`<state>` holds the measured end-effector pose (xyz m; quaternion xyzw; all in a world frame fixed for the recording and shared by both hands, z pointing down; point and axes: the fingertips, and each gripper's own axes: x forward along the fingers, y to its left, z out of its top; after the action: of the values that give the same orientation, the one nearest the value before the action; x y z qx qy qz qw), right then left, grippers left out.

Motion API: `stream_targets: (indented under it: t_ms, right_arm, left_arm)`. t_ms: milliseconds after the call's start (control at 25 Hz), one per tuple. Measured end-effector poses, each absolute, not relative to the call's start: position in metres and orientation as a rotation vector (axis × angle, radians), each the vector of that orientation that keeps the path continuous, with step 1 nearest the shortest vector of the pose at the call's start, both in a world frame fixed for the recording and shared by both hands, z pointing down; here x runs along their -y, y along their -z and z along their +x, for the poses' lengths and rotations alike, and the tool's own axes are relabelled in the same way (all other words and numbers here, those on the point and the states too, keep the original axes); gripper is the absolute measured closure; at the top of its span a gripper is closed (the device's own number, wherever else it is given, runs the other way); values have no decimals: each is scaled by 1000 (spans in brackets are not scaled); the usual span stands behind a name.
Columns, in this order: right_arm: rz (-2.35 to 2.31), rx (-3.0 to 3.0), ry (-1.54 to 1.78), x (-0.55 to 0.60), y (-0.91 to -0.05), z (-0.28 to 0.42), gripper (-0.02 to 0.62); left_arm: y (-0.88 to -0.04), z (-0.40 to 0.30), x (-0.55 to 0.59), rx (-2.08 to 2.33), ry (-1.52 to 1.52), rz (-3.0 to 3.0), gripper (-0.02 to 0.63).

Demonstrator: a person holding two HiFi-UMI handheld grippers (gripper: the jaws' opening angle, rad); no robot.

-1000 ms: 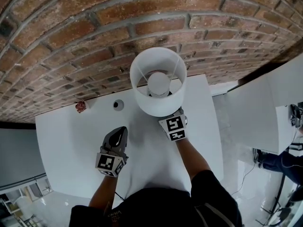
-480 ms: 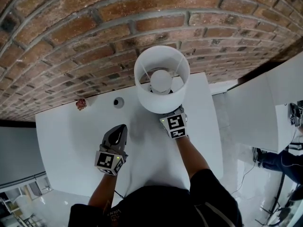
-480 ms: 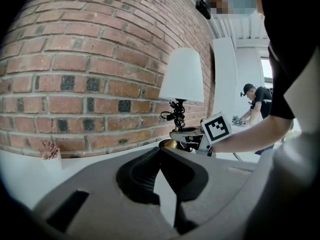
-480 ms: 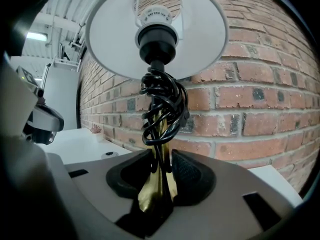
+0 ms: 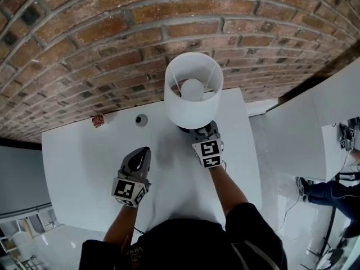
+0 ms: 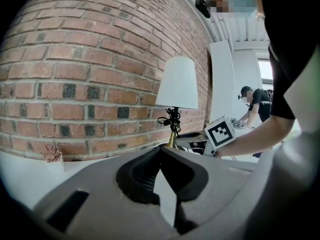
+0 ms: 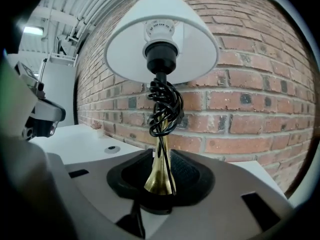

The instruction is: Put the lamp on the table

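The lamp [image 5: 193,103] stands upright at the far edge of the white tabletop [image 5: 84,167], close against the brick wall [image 5: 84,49]. From above, its white shade opens toward the camera with the bulb visible inside. The shade covers the foot, so whether the lamp rests on the tabletop or hangs just above it cannot be told.

The right tongs [image 5: 202,133] sit directly at the lamp's 6 o'clock, their tips tucked under the near rim of the shade. In the right gripper view the right tongs [image 7: 161,154] have the brass stem [image 7: 160,171] between their two dark pads. The jaws are closing on it, with the pad tips against the narrow part of the stem. A black cord [image 7: 164,109] is wound in loops around the stem above the grip, and the lamp's [image 7: 161,39] shade spreads overhead at 12 o'clock.

The left tongs [image 5: 145,152] hover over the middle of the tabletop, well apart from the lamp, which lies at about 1 o'clock from them. The left gripper view shows the left tongs [image 6: 161,148] pressed together with nothing between them, and the lamp [image 6: 176,84] beyond their tips at 12 to 1 o'clock.

Along the wall at 10 to 11 o'clock from the left tongs lie a small round disc [image 5: 141,119] and a small reddish object [image 5: 98,120].
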<state>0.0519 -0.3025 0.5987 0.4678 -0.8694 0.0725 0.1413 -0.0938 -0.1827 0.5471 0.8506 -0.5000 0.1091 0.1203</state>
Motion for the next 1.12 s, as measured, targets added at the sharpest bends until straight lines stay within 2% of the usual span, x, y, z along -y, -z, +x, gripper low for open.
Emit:
stream_targets:
  t_ms: [360, 640, 1120]
  right_arm:
    - [1426, 2474, -193, 255, -581, 70, 513]
    - [1484, 2469, -158, 205, -550, 81, 593]
    - [1504, 2574, -245, 93, -500, 65, 595]
  left_arm:
    - [-533, -90, 154, 1433, -284, 2524, 603]
    - [-514, -84, 122, 1391, -245, 2578, 603]
    - [-483, -74, 58, 1312, -175, 2651, 601]
